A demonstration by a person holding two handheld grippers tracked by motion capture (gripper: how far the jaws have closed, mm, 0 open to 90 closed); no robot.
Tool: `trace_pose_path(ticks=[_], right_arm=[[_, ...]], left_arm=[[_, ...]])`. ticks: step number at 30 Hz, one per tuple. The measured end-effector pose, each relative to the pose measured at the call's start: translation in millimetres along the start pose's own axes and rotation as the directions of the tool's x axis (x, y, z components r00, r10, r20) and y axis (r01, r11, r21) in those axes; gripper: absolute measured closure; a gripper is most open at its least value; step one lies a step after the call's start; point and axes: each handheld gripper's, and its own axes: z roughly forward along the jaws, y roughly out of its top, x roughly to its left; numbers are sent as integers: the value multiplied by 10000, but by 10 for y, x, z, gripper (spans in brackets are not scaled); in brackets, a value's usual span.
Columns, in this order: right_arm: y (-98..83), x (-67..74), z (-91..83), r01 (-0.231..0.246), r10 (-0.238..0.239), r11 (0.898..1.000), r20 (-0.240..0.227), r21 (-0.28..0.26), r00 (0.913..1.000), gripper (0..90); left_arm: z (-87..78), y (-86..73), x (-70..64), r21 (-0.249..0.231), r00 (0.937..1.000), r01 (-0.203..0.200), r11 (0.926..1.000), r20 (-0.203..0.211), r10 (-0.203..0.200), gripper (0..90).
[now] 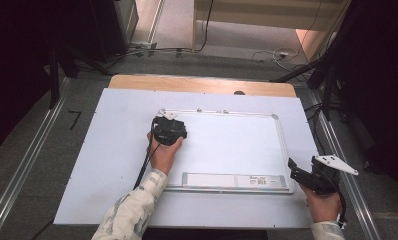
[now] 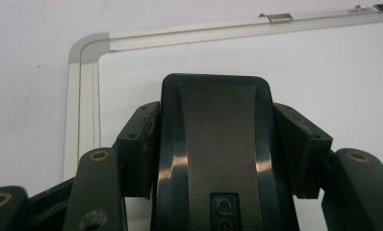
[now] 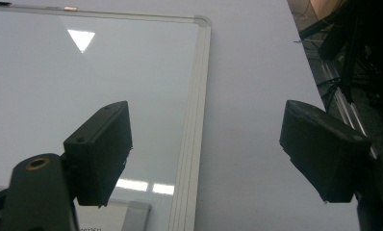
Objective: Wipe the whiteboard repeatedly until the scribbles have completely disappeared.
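Note:
A whiteboard [image 1: 283, 145] with a silver frame lies flat on the table. My left gripper [image 1: 168, 129] hovers over its top left corner [image 2: 81, 96], shut on a black eraser [image 2: 213, 144] with a dark felt strip down its middle. Both pads [image 2: 141, 144] press the eraser's sides. My right gripper [image 1: 299, 172] sits off the board's lower right corner, near the table's right edge. It is open with nothing between its fingers [image 3: 100, 149], and the board's right rim [image 3: 194, 120] runs between them below.
A white sheet [image 1: 117, 165] covers the wooden table [image 1: 202, 84]. A pen tray [image 1: 232, 180] runs along the board's near edge, and a small metal clip [image 2: 280, 18] sits on its top rim. Dark stands and cables [image 1: 332, 100] crowd the floor at right.

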Motion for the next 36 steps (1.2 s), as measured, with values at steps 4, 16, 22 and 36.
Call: trace_pose_path(ticks=[4, 16, 22, 36], right_arm=[[3, 8, 5, 64, -64, 10000, 17, 2, 10000, 173], [7, 20, 11, 63, -63, 10000, -6, 34, 10000, 174], [10, 31, 25, 118, -118, 9999, -26, 64, 9999, 174], [14, 29, 29, 104, -103, 9999, -26, 47, 9999, 174]], left_arm=[[-88, -92, -69, -2, 9997, -175, 9998, 142, 175, 407], [-284, -296, -281, -13, 9975, -474, 9989, 519, 474, 407], [-272, -290, -376, 32, 9953, -694, 9976, 678, 690, 407], [-49, -85, -489, 81, 9933, -642, 9979, 970, 631, 408]])
